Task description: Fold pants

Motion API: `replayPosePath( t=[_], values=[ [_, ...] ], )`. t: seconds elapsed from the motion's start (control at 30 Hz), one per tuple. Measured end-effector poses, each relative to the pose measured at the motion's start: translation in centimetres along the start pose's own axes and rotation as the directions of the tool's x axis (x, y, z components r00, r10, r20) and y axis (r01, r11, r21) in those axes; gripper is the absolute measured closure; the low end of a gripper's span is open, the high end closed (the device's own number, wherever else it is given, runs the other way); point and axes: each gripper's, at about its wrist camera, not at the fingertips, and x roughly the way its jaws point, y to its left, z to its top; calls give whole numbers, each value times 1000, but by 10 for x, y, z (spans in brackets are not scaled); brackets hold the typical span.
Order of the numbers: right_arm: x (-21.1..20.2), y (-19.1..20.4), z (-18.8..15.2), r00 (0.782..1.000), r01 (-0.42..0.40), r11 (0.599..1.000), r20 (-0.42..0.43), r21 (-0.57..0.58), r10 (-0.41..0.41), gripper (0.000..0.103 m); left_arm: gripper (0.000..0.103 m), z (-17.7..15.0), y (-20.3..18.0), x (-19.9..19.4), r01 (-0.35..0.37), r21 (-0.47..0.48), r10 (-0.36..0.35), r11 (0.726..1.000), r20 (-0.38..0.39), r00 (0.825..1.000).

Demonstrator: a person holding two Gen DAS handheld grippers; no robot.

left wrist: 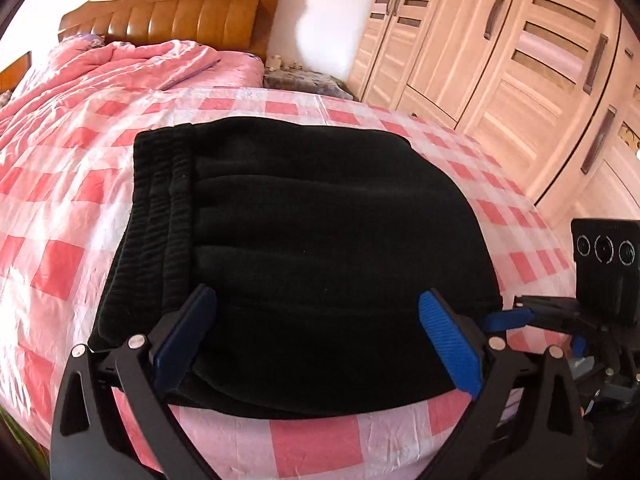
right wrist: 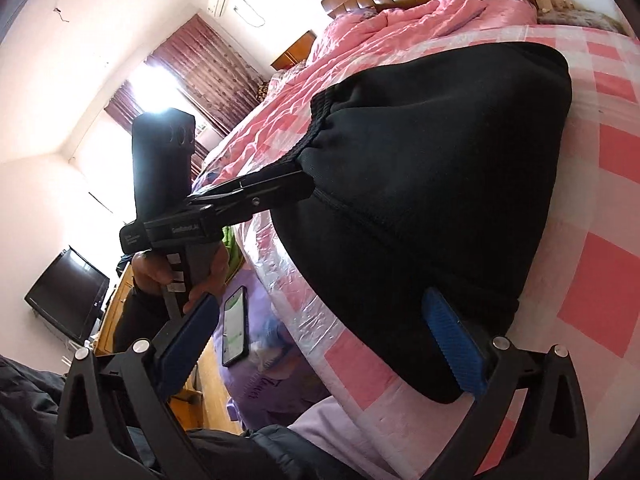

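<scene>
The black pants [left wrist: 304, 240] lie folded into a compact stack on the pink checked bed cover [left wrist: 60, 208], ribbed waistband at the left. My left gripper [left wrist: 316, 304] is open, its blue pads wide apart over the stack's near edge, holding nothing. In the right wrist view the pants [right wrist: 432, 184] fill the middle. My right gripper [right wrist: 320, 308] is open at the near corner of the stack, one blue pad [right wrist: 452, 344] against the fabric. The left gripper [right wrist: 280, 188] shows side-on at the stack's edge; the right gripper [left wrist: 508, 316] shows at the right in the left wrist view.
A rumpled pink quilt [left wrist: 100, 72] and wooden headboard [left wrist: 176, 12] lie beyond. A wooden wardrobe [left wrist: 500, 60] stands on the right. A phone [right wrist: 236, 324] lies beside the bed, with a TV [right wrist: 68, 292] and curtained window [right wrist: 176, 80] beyond.
</scene>
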Motion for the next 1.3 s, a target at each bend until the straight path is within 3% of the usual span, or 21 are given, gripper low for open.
replayPosePath(
  t=[0.23,0.3,0.33,0.37,0.4,0.43,0.5,0.57,0.63,0.73,0.8,0.83,0.9,0.97,1.03,1.1,1.17,1.2,1.23,1.27,1.3],
  values=[
    [8,-1,1,1000,-7,999,-6,31,8,5,2,3,2,-3,13,-22,-13,1000,5,1000],
    [2,2,14,1000,-18,996,-21,82,20,4,2,13,5,-13,52,-100,-53,994,-8,999],
    [-3,2,23,999,-45,995,-5,87,46,4,2,21,8,-19,115,-132,-116,985,1,993],
    [-10,-2,40,997,-76,993,41,89,73,4,2,31,12,-23,209,-157,-207,965,33,978],
    [-13,-11,58,996,-60,991,74,116,52,4,2,46,24,-23,330,-211,-319,920,83,944],
    [-14,-25,76,995,-46,985,97,166,30,4,2,61,38,-14,374,-282,-362,884,97,927],
    [0,-66,115,990,-116,952,105,284,90,4,2,94,65,23,357,-375,-374,855,31,927],
    [23,-103,142,991,-136,924,55,357,124,4,2,114,94,61,257,-440,-305,860,-40,951],
    [27,-110,149,995,-93,929,17,359,94,4,2,115,110,83,281,-490,-357,825,-68,932],
    [20,-104,154,995,-90,937,-18,339,102,4,2,110,122,77,349,-527,-423,774,-21,906],
    [-1,-104,169,984,-176,937,85,302,158,4,2,110,124,62,389,-528,-446,755,22,895],
    [-8,-114,178,980,-182,933,135,311,146,4,2,113,127,57,412,-527,-450,744,60,891],
    [0,-144,189,991,-106,916,120,387,64,4,2,117,136,63,425,-556,-462,714,83,883],
    [24,-179,184,995,-95,868,55,488,78,4,2,116,142,80,429,-573,-474,698,79,877],
    [27,-183,176,994,-102,888,75,448,76,4,2,114,145,82,467,-560,-494,684,115,862],
    [24,-174,173,998,-61,905,51,422,43,4,2,106,149,79,518,-542,-531,662,149,834],
    [14,-165,168,999,-14,904,50,426,-9,4,8,101,154,69,546,-546,-544,635,186,818],
    [4,-161,165,997,-10,900,73,436,-24,4,8,98,156,55,595,-533,-566,601,241,788],
    [-9,-154,159,992,-27,899,121,437,-29,4,8,97,157,43,629,-507,-568,589,293,769],
    [-29,-147,147,983,-35,897,175,442,-48,4,7,91,161,22,614,-488,-515,620,337,788],
    [-37,-143,136,980,-2,891,177,454,-88,4,4,85,165,13,564,-504,-453,654,335,826]
  ],
)
